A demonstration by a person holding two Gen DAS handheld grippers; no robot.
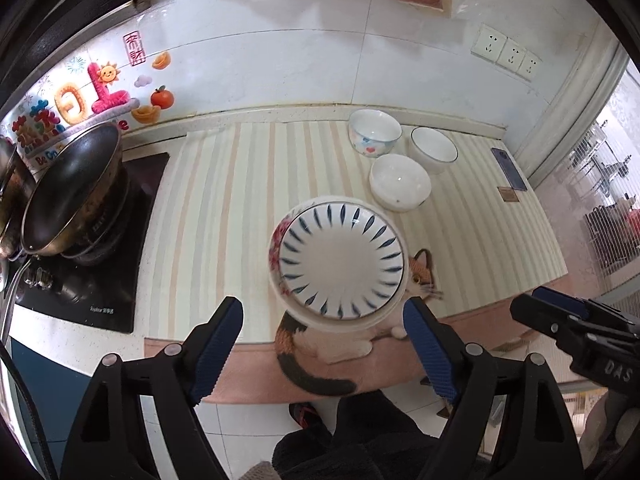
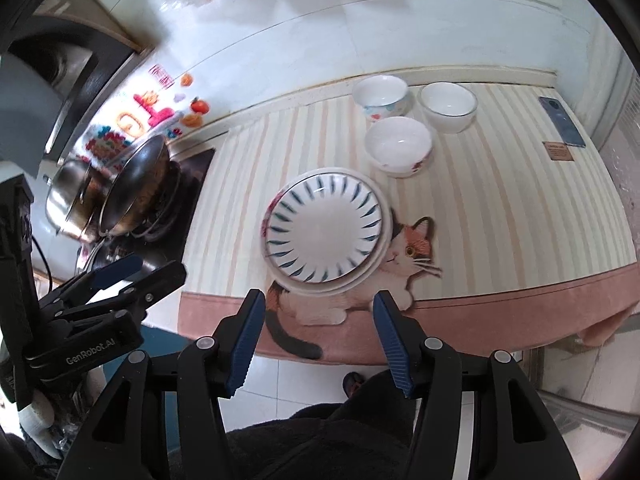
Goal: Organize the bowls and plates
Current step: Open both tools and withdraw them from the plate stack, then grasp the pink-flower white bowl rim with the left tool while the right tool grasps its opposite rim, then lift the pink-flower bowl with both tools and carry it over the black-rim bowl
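A plate with blue radial dashes (image 1: 341,258) (image 2: 324,229) lies stacked on a floral-rimmed plate (image 1: 277,240) (image 2: 269,216) near the front of the striped cat mat (image 1: 224,200) (image 2: 500,208). Three white bowls stand behind to the right: one with a heart print (image 1: 374,132) (image 2: 381,96), one blue-rimmed (image 1: 434,149) (image 2: 448,106), one plain (image 1: 400,187) (image 2: 399,151). My left gripper (image 1: 324,346) is open and empty just in front of the plates. My right gripper (image 2: 320,344) is open and empty, in front of the plates off the counter edge; it also shows in the left wrist view (image 1: 560,312).
A wok (image 1: 72,196) (image 2: 134,188) sits on a black cooktop (image 1: 92,280) at the left, with a steel pot (image 2: 70,196) beside it. A phone (image 1: 509,168) (image 2: 562,120) lies at the mat's far right. The tiled wall with sockets (image 1: 508,53) is behind.
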